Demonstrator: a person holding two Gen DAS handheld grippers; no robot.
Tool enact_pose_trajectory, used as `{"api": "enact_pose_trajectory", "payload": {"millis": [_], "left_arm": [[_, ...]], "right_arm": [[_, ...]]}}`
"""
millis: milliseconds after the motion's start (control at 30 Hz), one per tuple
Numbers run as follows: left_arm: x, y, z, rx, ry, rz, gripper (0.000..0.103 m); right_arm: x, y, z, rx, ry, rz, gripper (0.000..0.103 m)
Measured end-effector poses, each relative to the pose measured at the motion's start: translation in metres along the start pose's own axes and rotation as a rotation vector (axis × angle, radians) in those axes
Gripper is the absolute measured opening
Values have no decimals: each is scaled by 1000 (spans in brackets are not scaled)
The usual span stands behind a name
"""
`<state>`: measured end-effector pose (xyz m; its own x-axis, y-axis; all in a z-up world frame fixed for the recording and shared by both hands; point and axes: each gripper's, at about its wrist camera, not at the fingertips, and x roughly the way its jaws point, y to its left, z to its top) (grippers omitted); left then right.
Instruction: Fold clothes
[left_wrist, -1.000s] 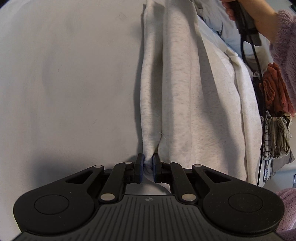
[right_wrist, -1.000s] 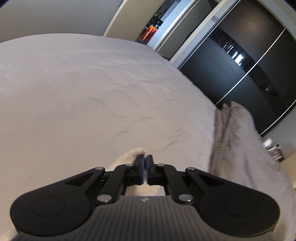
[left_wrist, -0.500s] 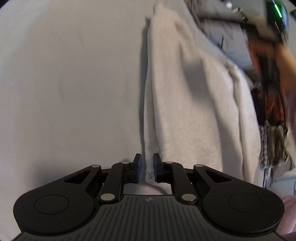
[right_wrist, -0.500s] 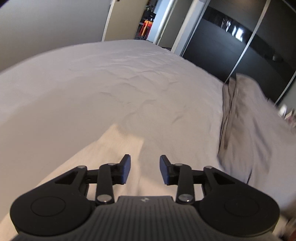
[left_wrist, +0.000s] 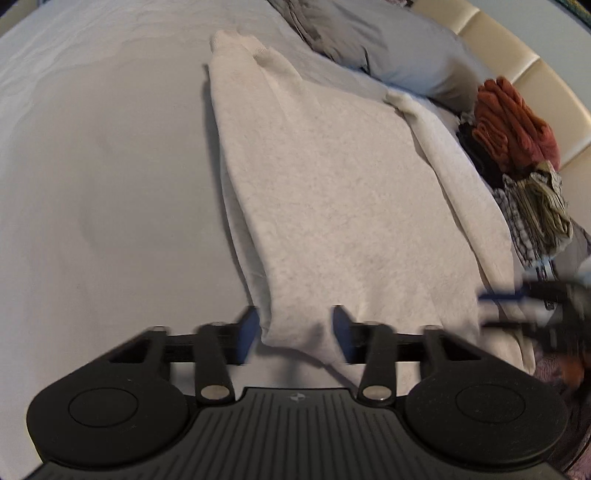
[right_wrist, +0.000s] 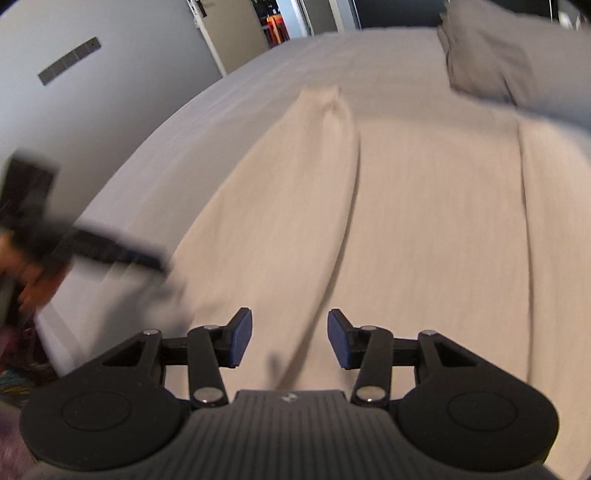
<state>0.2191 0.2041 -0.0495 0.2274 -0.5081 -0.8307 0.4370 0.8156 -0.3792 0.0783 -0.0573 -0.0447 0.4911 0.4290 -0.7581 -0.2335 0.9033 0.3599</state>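
Across the bed (left_wrist: 92, 184) lies the pale sweatshirt (left_wrist: 332, 177), spread flat with one long side folded inward. Left tool (left_wrist: 295, 334): jaws part-open, just been opening; the sweatshirt's near corner sits between them, pads not pressing it. Right tool (right_wrist: 290, 338): jaws part-open, just been opening, over the sweatshirt's near edge, nothing gripped. Beyond the sweatshirt's far end, a grey pillow (left_wrist: 388, 48). Beside the sweatshirt's right edge, a clothes pile (left_wrist: 517, 147), rust-red item on top. Both views are motion-blurred.
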Motion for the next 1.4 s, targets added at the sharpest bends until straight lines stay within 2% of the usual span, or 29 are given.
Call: {"api": "enact_pose_trajectory", "payload": {"millis": [200, 400, 500, 567, 600, 667, 767, 900, 1067, 1200, 1233, 1300, 1400], "left_arm": [[-4, -4, -2, 51, 27, 18, 28], [-3, -3, -11, 102, 52, 60, 28], [-3, -1, -16, 108, 45, 65, 28], [-3, -1, -16, 107, 26, 70, 14], [-4, -1, -15, 100, 21, 80, 9], [-3, -2, -11, 83, 25, 92, 3], [-8, -4, -7, 95, 19, 141, 1], [-9, 7, -4, 52, 27, 174, 1], [8, 7, -10, 110, 108, 240, 0], [11, 6, -11, 126, 129, 280, 0], [10, 6, -11, 134, 128, 310, 1], [3, 6, -12, 134, 117, 353, 1], [-13, 0, -16, 111, 89, 364, 1]], "right_arm": [[-21, 29, -81, 83, 59, 68, 49], [-3, 48, -94, 60, 97, 76, 48], [8, 49, -98, 87, 98, 90, 32], [11, 48, -99, 102, 83, 110, 14], [10, 47, -100, 104, 75, 119, 9], [5, 46, -100, 112, 60, 153, 6], [-2, 46, -98, 123, 58, 218, 5], [3, 36, -101, 185, 105, 248, 5], [27, 22, -111, 271, 182, 249, 5], [29, 27, -112, 243, 196, 237, 5], [27, 29, -111, 228, 200, 233, 6], [19, 35, -108, 197, 219, 229, 9], [14, 42, -106, 169, 230, 242, 11]]}}
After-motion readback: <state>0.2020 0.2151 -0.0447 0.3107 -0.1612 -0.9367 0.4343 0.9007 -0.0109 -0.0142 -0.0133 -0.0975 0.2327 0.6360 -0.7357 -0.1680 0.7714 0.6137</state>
